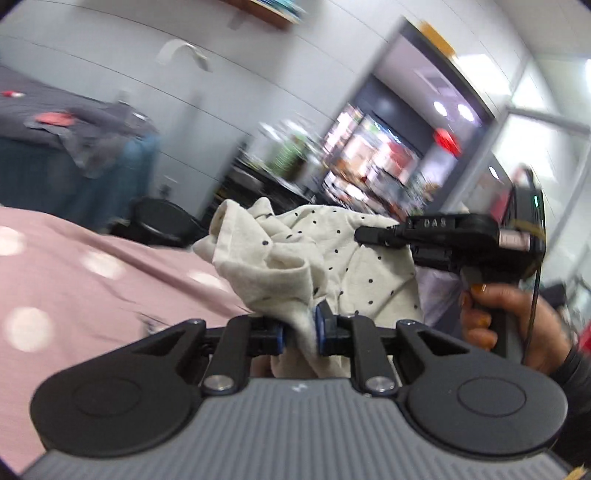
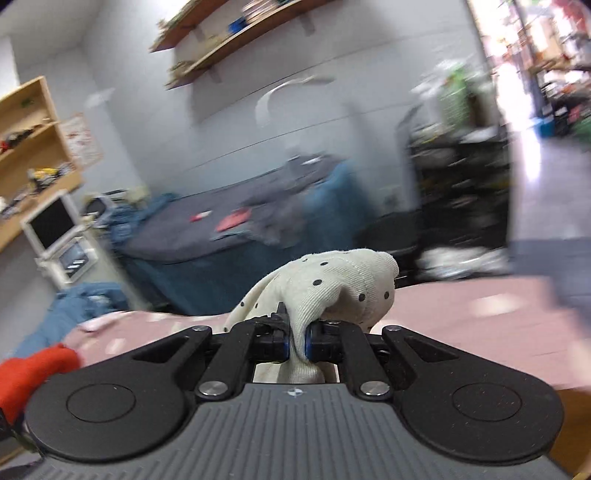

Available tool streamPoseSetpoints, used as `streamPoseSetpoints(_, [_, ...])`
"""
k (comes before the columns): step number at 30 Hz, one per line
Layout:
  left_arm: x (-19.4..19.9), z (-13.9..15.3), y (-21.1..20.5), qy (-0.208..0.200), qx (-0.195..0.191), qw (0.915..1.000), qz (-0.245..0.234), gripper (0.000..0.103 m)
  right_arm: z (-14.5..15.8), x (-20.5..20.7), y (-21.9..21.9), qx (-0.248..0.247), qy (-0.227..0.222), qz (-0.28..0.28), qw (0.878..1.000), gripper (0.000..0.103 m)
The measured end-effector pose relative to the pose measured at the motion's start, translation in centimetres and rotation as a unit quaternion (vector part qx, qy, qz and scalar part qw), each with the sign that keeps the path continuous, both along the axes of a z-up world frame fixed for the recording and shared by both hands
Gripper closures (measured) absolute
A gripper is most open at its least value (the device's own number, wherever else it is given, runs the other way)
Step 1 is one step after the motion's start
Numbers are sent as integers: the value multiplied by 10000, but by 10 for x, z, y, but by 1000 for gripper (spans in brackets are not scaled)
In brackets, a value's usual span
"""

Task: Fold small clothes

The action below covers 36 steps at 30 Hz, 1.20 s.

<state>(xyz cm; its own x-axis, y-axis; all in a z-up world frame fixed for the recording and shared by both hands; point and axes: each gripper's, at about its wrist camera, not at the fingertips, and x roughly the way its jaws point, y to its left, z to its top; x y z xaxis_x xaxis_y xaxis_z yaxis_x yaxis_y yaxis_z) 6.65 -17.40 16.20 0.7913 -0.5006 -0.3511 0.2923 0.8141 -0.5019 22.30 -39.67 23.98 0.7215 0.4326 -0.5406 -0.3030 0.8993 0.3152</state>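
Right wrist view: both claws clamp the dotted garment (image 2: 332, 280) above a pink bedspread (image 2: 480, 314); wall shelves (image 2: 229, 33) behind.

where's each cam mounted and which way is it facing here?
Left wrist: sits on the left gripper, facing forward along its fingers at the dotted cream garment over the pink bedspread; the right gripper and hand show.
Right wrist: sits on the right gripper, facing the same garment, with wall shelves behind.
Shared: garment, bedspread.
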Motion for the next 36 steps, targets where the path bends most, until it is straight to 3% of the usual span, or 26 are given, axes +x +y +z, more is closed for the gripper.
streamPoseSetpoints(3, [9, -38, -59, 645, 281, 9972, -259, 82, -29, 4, -58, -82, 611, -531, 9967, 85])
streamPoseSetpoints(4, [11, -55, -74, 848, 459, 9950, -251, 82, -51, 9, -77, -80, 874, -641, 9941, 77])
streamPoseSetpoints(6, [13, -88, -101, 1156, 1198, 9860, -89, 77, -98, 12, -102, -232, 1258, -1025, 9865, 43])
streamPoseSetpoints(7, [13, -101, -106, 1328, 1445, 9806, -8, 65, -117, 14, -106, -555, 1389, -1190, 9816, 20])
streamPoseSetpoints(8, [11, -110, -105, 1426, 1535, 9778, 39, 48, -128, 10, -110, -794, 1292, -1447, 9778, 18])
streamPoseSetpoints(10, [5, -108, -96, 1494, 1705, 9739, 68, 36, -131, -8, -114, -597, 822, -1607, 9818, 9])
streamPoseSetpoints(12, [-1, -92, -91, 1387, 2129, 9672, 27, 19, -112, -27, -109, -485, 523, -1685, 9831, 4])
streamPoseSetpoints(13, [-4, -80, -89, 1317, 2442, 9607, -64, 2, -101, -35, -107, -621, 429, -1703, 9825, 0])
streamPoseSetpoints(16, [-16, -42, -96, 1020, 3161, 9420, -475, 0, -57, -65, -79, -1336, 357, -1232, 9827, 0])
streamPoseSetpoints(18, [-21, -24, -100, 877, 3359, 9356, -649, 0, -44, -87, -66, -1638, 443, -627, 9835, 0])
streamPoseSetpoints(21, [-19, -7, -112, 962, 3470, 9279, -966, 0, -51, -105, -55, -2145, 880, -168, 9726, 0])
streamPoseSetpoints(25, [-25, -13, -122, 1003, 3640, 9208, -980, 0, -70, -116, -41, -2438, 1132, 193, 9630, 0])
streamPoseSetpoints(28, [-26, -23, -124, 1173, 3565, 9215, -1000, 0, -76, -116, -41, -2490, 1238, 26, 9606, 0])
streamPoseSetpoints(32, [-29, -25, -127, 1105, 3645, 9197, -952, 0, -78, -117, -42, -2598, 1280, -114, 9571, 0])
streamPoseSetpoints(35, [-35, -20, -126, 679, 3563, 9280, -853, 0, -77, -127, -33, -2765, 1250, -118, 9528, 0])
streamPoseSetpoints(36, [-36, -18, -127, 616, 3628, 9263, -815, 0, -77, -128, -32, -2812, 1240, -153, 9515, 0])
